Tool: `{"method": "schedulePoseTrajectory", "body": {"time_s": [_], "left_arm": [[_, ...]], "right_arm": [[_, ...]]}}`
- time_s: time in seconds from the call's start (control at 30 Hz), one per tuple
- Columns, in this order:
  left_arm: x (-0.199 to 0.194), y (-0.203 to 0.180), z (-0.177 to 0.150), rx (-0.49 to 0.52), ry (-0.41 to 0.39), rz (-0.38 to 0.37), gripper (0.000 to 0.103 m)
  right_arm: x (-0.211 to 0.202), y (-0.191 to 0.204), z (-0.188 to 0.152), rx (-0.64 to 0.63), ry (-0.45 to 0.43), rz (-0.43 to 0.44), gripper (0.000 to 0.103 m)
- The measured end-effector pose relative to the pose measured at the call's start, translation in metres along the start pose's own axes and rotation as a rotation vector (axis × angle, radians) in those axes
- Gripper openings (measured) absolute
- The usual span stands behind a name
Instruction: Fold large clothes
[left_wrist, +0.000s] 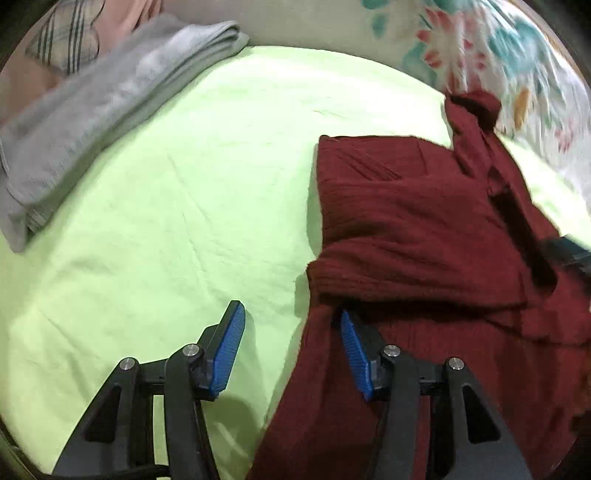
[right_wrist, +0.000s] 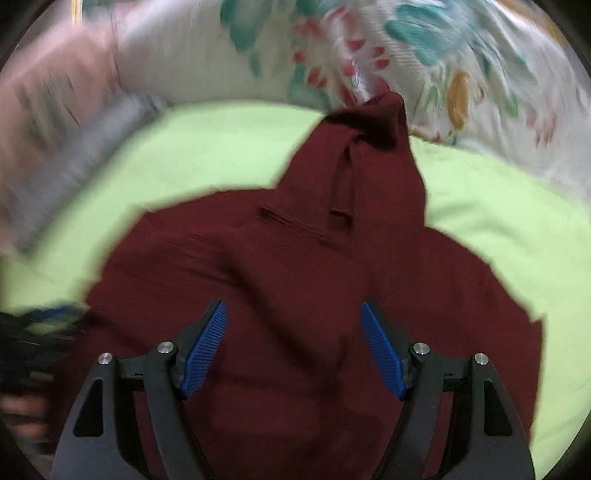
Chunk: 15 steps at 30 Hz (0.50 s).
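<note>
A dark red ribbed garment (left_wrist: 413, 229) lies on the light green sheet (left_wrist: 192, 184), partly folded, with a narrow part reaching toward the floral pillow. My left gripper (left_wrist: 291, 325) is open at the garment's left edge; its right finger rests on the cloth and its left finger is over the sheet. In the right wrist view the garment (right_wrist: 295, 258) fills the middle. My right gripper (right_wrist: 293, 325) is open and empty above its near part. The left gripper shows blurred at the left edge of that view (right_wrist: 40, 325).
A folded grey garment (left_wrist: 92, 122) lies at the far left of the bed. A striped item (left_wrist: 62, 37) and pink cloth lie behind it. A floral pillow (left_wrist: 498, 48) lines the far right, also in the right wrist view (right_wrist: 443, 55).
</note>
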<state>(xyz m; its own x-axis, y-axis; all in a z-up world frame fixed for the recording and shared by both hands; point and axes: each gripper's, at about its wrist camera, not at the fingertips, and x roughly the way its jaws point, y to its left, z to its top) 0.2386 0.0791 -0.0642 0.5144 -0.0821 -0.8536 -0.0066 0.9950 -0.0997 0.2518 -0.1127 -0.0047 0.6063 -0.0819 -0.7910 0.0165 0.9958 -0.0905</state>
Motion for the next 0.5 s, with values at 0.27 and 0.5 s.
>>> {"method": "schedulePoseTrajectory", "body": {"time_s": [0.27, 0.5], "left_arm": [[0.005, -0.004, 0.016, -0.016, -0.009, 0.007, 0.054], [0.013, 0.004, 0.029, -0.064, -0.019, -0.005, 0.054]], "right_arm": [[-0.017, -0.073, -0.009, 0.357, -0.062, 0.120, 0.005], [-0.037, -0.139, -0.093, 0.700, -0.030, 0.214, 0.007]]}}
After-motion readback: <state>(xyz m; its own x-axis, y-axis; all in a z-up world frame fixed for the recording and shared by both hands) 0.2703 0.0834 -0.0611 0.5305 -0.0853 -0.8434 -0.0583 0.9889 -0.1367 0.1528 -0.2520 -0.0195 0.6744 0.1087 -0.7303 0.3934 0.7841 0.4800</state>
